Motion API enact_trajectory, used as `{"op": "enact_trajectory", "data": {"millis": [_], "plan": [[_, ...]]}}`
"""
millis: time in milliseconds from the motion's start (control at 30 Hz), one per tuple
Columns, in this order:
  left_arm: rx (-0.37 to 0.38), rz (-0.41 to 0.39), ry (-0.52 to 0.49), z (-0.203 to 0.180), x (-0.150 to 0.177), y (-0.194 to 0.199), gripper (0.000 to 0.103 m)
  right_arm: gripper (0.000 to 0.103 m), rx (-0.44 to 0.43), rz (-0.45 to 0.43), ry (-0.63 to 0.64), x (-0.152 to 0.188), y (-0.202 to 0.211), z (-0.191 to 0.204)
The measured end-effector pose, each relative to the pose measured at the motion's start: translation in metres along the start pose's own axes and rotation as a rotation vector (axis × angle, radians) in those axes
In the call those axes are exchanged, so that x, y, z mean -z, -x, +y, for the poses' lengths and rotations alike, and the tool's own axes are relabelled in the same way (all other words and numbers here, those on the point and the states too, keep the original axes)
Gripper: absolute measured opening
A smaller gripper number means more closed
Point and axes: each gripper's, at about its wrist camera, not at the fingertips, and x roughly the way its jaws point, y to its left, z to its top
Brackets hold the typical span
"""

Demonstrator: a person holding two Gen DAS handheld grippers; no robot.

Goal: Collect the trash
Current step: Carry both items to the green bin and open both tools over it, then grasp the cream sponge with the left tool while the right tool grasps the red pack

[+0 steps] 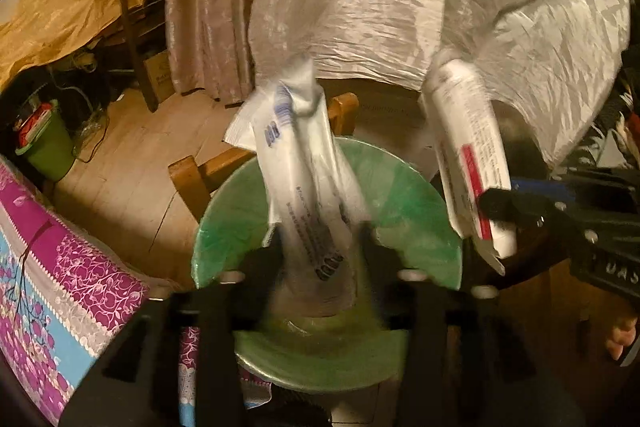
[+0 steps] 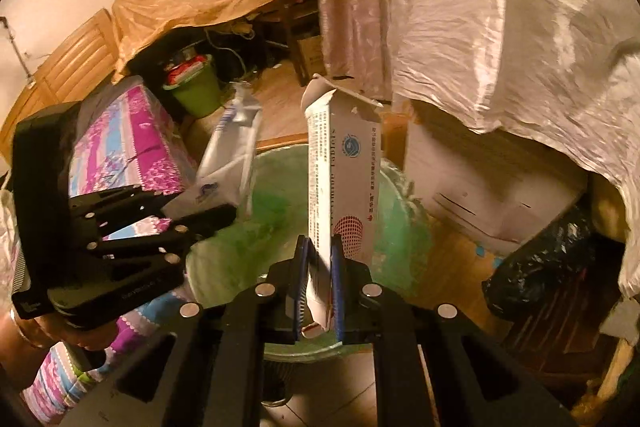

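Jaws pinch wrapper [image 1: 308,167] and carton [image 2: 340,187] over green-lined bin [image 1: 420,211].

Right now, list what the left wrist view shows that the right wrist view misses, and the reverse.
Left wrist only: a bare foot at the right edge.
Right wrist only: the black trash bag and the box's red dotted print.
Both: the green-lined bin, the left gripper holding the white plastic wrapper, the right gripper clamping the white carton.
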Motion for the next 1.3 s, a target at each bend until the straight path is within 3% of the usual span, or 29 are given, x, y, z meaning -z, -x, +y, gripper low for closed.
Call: {"op": "enact_trajectory", "data": {"millis": [33,433,633,767,833,967,1067,1300], "plan": [[-0.007,-0.010,0.011,0.002,0.000,0.001,0.063,0.035,0.007,-0.013,-0.002,-0.001,0.001,0.000],[-0.055,-0.012,0.069,0.022,0.016,0.012,0.063,0.035,0.022,-0.058,0.009,0.001,0.006,0.007],[-0.178,-0.074,0.110,0.034,0.044,0.047,0.068,0.035,-0.003,-0.184,0.082,0.014,0.025,0.051],[-0.339,-0.152,0.173,0.055,0.083,0.085,0.072,0.036,-0.006,-0.307,0.143,0.031,0.035,0.094],[-0.439,-0.180,0.189,0.064,0.105,0.103,0.073,0.037,-0.030,-0.370,0.174,0.043,0.039,0.123],[-0.568,-0.212,0.253,0.089,0.150,0.141,0.077,0.039,-0.112,-0.430,0.231,0.063,0.043,0.181],[-0.660,-0.220,0.338,0.113,0.194,0.176,0.077,0.040,-0.196,-0.409,0.297,0.075,0.040,0.228],[-0.784,-0.202,0.572,0.157,0.302,0.248,0.078,0.040,-0.349,-0.330,0.508,0.117,0.029,0.350]]}}
